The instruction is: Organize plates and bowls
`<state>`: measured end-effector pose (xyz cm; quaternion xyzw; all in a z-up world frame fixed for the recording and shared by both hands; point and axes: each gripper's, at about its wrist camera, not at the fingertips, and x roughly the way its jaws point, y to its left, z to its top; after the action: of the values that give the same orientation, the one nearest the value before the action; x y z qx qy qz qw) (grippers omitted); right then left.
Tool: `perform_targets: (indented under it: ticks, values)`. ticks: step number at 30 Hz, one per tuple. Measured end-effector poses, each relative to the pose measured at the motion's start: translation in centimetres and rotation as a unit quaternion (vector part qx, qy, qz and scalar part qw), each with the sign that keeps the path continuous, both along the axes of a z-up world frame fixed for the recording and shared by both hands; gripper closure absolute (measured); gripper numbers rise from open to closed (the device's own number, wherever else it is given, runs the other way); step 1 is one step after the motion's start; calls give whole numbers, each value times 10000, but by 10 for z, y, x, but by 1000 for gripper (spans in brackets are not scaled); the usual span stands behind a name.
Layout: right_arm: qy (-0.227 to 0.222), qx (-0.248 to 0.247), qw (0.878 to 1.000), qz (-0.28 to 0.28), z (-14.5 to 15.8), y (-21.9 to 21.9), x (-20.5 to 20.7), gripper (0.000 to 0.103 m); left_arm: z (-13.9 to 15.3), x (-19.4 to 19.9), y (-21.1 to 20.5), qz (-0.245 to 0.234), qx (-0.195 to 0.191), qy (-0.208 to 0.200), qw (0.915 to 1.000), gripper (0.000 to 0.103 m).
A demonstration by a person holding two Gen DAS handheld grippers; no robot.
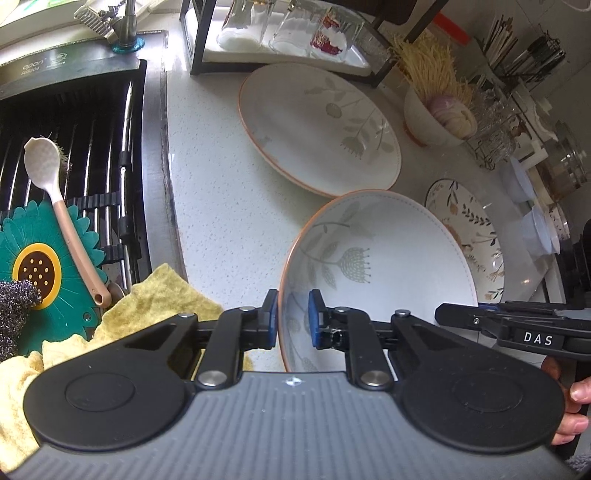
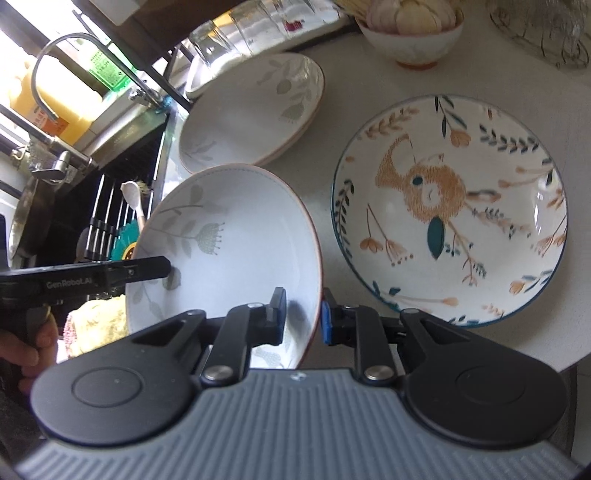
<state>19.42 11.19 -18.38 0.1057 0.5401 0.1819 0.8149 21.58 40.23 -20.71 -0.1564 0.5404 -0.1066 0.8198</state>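
Note:
A white leaf-pattern plate with an orange rim (image 1: 380,269) (image 2: 229,251) is held tilted above the counter by both grippers. My left gripper (image 1: 292,317) is shut on its left rim. My right gripper (image 2: 303,314) is shut on its right rim. A second plate of the same pattern (image 1: 317,129) (image 2: 251,110) lies flat on the counter behind it. A colourful bird-pattern plate (image 2: 450,210) (image 1: 469,240) lies flat to the right.
A sink with a black rack (image 1: 74,147), a white spoon (image 1: 55,199) and a green flower mat lies left. A yellow cloth (image 1: 159,306) sits at the counter's near edge. A bowl of garlic (image 1: 439,118), a glass rack (image 1: 288,33) and small white bowls (image 1: 535,229) stand behind.

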Motion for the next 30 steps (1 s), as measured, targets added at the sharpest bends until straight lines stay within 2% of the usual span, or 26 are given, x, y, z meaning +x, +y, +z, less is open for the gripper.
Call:
perform_targets:
  ticks: [7,14,26,30]
  values:
    - [-278,144,9994,-136,16,-19,13,81,25,18,-11,-9,-152,-86,9998,84]
    - [-612,192,9975,-291,26,-43,23,81,39,35,-37,-107,-109,-222,9996,84]
    - [-685,102,9946,-769,14,-110,36,81,18,65,-108,-288,-331,-128,9990,84]
    - [-658,-63,9940,-873,6,-126,41,81,12,78,-133,-497,-147,-120,9986,84]
